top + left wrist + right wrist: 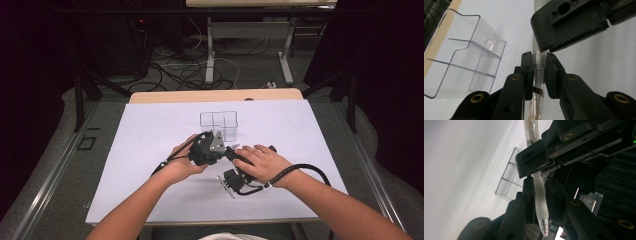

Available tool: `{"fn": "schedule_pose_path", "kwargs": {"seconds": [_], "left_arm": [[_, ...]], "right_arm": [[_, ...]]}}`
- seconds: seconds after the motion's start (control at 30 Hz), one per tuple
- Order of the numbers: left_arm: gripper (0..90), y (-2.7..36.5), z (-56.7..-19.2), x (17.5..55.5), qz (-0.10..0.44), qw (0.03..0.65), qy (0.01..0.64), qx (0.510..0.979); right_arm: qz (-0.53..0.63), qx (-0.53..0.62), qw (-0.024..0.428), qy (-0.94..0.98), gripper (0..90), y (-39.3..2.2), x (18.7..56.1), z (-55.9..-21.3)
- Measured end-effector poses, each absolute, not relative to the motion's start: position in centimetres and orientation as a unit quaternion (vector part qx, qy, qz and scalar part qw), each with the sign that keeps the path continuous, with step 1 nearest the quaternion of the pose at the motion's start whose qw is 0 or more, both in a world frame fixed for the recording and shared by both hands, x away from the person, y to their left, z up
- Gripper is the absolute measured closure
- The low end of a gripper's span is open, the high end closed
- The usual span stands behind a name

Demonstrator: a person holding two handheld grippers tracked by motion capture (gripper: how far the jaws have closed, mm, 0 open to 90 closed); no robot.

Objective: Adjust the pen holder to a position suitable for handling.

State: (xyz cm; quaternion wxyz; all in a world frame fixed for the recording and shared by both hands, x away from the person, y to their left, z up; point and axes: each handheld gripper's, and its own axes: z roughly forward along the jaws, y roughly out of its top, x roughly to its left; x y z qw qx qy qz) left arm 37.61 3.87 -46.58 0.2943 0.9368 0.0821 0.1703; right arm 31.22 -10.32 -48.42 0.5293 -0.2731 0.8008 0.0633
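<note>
Clear plastic pen (541,202) sits pinched between my left tongs (539,65) and right tongs (540,195), just before the organizer (219,124), not yet dropped in.

My high view looks forward and down on the counter (150,165) from well above. My two gripper views sit close, each looking along its own jaws. All three share the clear divided container (219,123) (461,57) (507,182); both close views share the pen (538,72) (541,202).
</note>
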Motion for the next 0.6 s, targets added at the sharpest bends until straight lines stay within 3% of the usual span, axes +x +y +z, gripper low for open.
{"fn": "schedule_pose_path", "kwargs": {"seconds": [0.43, 0.6], "left_arm": [[78.6, 4.6, -46.1, 38.7, 0.176, 0.307, 0.116, 0.928], [78.6, 5.2, -45.7, 39.5, 0.178, 0.321, 0.144, 0.919]], "right_arm": [[0.105, -0.222, 0.527, 0.814, 57.0, -11.0, 31.7, -47.6], [0.123, -0.187, 0.530, 0.818, 54.0, -11.4, 31.8, -47.1]]}}
